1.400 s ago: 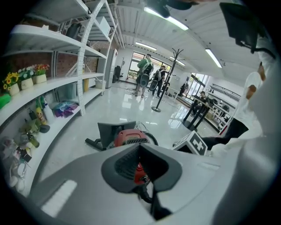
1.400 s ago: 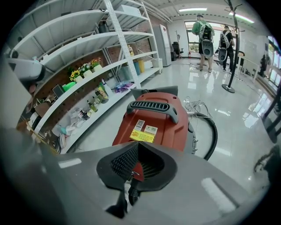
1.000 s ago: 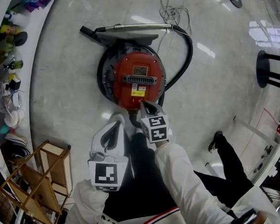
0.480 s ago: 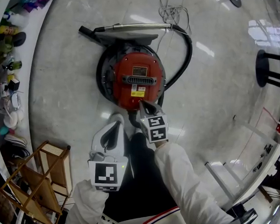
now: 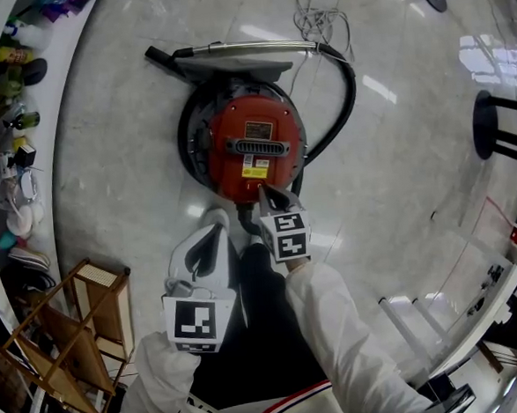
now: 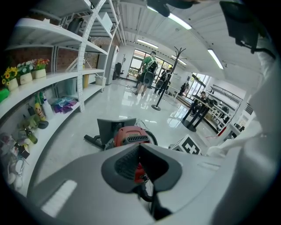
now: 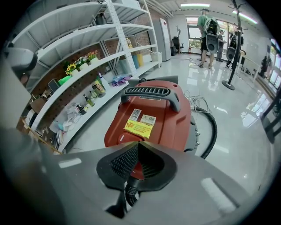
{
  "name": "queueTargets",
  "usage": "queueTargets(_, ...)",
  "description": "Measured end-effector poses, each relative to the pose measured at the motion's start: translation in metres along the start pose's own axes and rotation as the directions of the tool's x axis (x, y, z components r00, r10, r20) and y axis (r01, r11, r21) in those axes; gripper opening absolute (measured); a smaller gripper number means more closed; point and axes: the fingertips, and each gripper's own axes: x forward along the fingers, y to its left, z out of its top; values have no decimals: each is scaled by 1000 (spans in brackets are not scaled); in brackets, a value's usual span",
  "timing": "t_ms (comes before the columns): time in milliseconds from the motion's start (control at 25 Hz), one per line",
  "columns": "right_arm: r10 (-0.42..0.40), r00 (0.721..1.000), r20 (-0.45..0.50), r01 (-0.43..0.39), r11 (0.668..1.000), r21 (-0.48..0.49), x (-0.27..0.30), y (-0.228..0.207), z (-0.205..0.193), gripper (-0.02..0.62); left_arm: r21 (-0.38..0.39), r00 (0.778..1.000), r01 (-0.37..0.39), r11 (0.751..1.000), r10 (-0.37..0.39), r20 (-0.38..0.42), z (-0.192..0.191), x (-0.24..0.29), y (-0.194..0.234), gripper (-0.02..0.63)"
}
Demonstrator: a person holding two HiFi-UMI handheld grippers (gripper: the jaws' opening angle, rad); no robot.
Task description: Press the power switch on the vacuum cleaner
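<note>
The vacuum cleaner (image 5: 254,144) is a round red canister with a black handle, standing on the pale floor. In the right gripper view its red top (image 7: 153,110) with a yellow label fills the middle. My right gripper (image 5: 265,192) is shut with nothing in it, its tip over the canister's near edge; I cannot tell whether it touches. A small pale mark (image 7: 122,138) shows on the red face just left of the right gripper (image 7: 138,143). My left gripper (image 5: 214,227) is shut and empty, lower left of the canister. The left gripper (image 6: 139,145) points at the vacuum (image 6: 131,135).
A black hose (image 5: 346,93) loops round the canister's right side to a metal wand and grey nozzle (image 5: 231,60). A white cord (image 5: 318,19) lies beyond. Curved shelves with clutter (image 5: 15,130) run along the left, a wooden rack (image 5: 69,334) at lower left, black stand bases (image 5: 487,128) at right.
A person's dark leg and shoe seen at lower right one second ago have left the view. Both grippers and the vacuum stay almost where they were.
</note>
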Motion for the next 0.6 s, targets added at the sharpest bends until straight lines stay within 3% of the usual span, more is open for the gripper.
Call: queueTargets(600,12,1000,8,-12,1000,-7,0,2,0,1,-2,1000,7,1000,-7,-5,-3,2,-5,0)
